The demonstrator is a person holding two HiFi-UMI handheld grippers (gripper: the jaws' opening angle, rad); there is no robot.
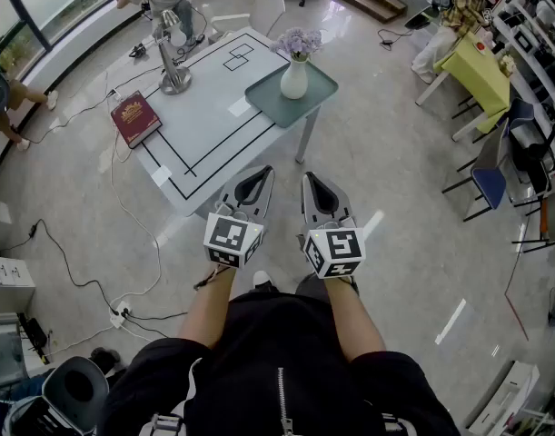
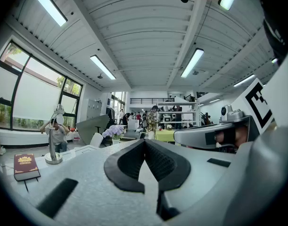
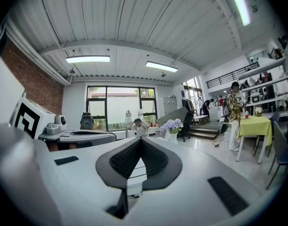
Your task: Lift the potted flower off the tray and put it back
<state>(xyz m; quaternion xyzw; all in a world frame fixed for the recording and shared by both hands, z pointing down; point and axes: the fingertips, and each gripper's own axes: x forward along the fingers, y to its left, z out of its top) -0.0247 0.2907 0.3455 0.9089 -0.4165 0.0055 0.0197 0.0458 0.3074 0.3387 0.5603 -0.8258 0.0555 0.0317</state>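
Observation:
The potted flower (image 1: 295,64), purple blooms in a white vase, stands upright on the grey-green tray (image 1: 318,94) at the far right corner of the white table (image 1: 213,125). Both grippers hover over the floor in front of the person, short of the table's near edge. My left gripper (image 1: 258,174) has its jaws together and holds nothing, and my right gripper (image 1: 314,179) beside it is also shut and empty. The flower (image 2: 114,131) shows small and far in the left gripper view beyond the shut gripper (image 2: 144,141). In the right gripper view the flower (image 3: 172,125) lies past the shut gripper (image 3: 140,140).
A red book (image 1: 135,117) lies on the table's left edge and a metal stand (image 1: 173,64) rises at its far side. A white chair (image 1: 267,10) is behind the table. Cables (image 1: 123,207) trail on the floor at left. A yellow table (image 1: 481,69) and blue chairs (image 1: 490,185) stand at right.

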